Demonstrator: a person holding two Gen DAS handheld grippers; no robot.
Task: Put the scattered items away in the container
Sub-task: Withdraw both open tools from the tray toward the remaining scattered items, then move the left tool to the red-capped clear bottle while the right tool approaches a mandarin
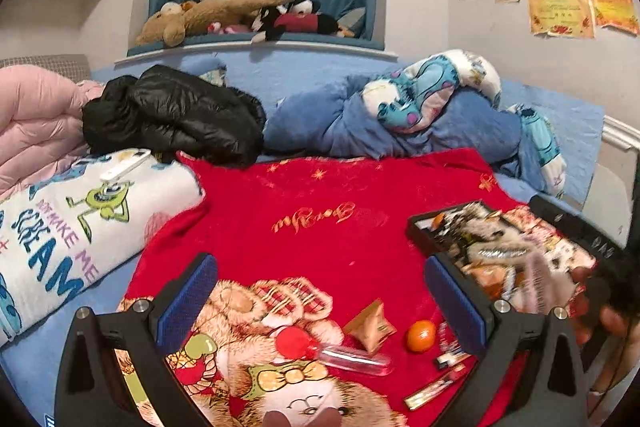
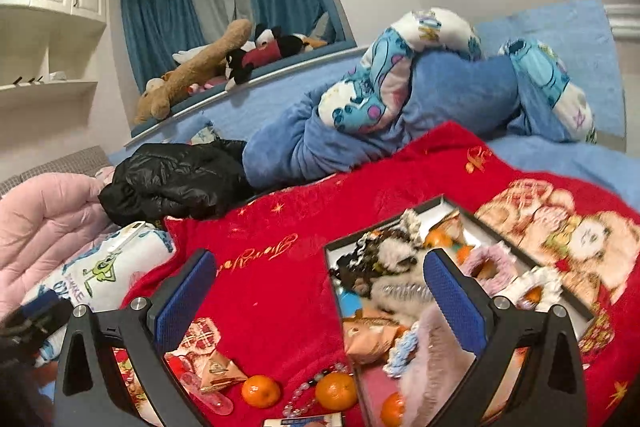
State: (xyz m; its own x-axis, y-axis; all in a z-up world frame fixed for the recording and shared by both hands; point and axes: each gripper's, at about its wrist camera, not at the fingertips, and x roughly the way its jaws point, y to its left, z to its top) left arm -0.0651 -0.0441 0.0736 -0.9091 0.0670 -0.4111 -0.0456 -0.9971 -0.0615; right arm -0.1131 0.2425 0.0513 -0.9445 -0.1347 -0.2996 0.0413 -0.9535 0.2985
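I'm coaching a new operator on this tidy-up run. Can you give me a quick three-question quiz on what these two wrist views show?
1. True or false: the left claw is shut on a tangerine.
2. Multiple choice: the box is A) bare inside, B) already holding knitted items and tangerines, C) closed with a lid.
3. Fill in: in the right wrist view, ___ tangerines lie loose on the red blanket left of the box.

Key:
1. False. Both it and the right claw are open and hold nothing.
2. B
3. Two: tangerine and tangerine.
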